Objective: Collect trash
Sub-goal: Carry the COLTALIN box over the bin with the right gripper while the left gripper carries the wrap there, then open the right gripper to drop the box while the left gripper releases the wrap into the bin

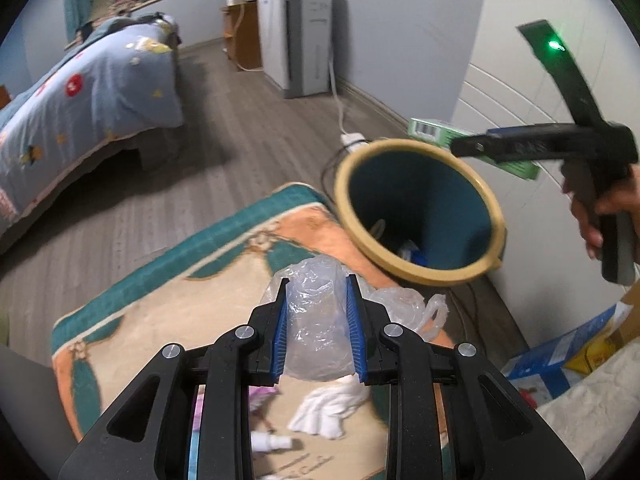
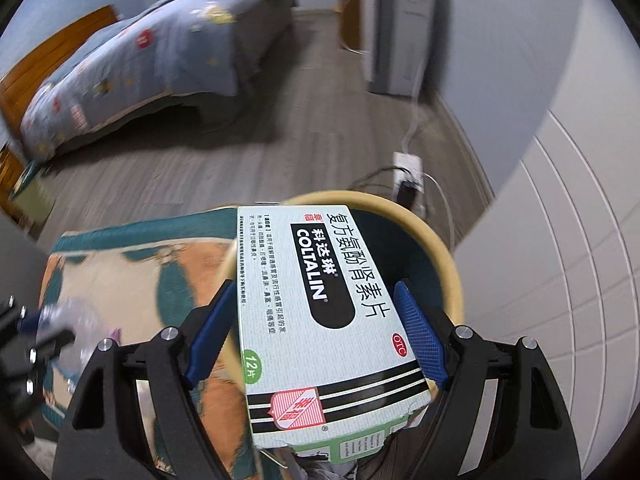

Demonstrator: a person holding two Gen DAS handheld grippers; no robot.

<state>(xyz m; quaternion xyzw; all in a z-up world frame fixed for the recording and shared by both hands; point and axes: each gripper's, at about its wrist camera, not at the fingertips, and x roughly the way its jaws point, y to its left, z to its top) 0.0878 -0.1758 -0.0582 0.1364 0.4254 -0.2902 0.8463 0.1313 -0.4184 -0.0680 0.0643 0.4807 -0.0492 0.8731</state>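
Trash, left wrist view: a crumpled clear plastic bag sits clamped between the blue pads of the left gripper, above a patterned teal, orange and cream rug.
Bin: a round teal wastebasket with a cream rim stands at the rug's far corner, near the white wall, with scraps lying in its bottom.
Other gripper: the right gripper, held by a hand, carries a pale green cardboard medicine box just past the bin's rim.
Rug litter: a white crumpled tissue and a small white bottle lie below the left gripper.
Background: a bed with a blue quilt.
Trash, right wrist view: the green box, printed "COLTALIN", is gripped across its width by the widely spread blue fingers of the right gripper.
Position: the box hangs over the bin's cream rim.
Edge: the left gripper and its plastic bag show blurred at the left.
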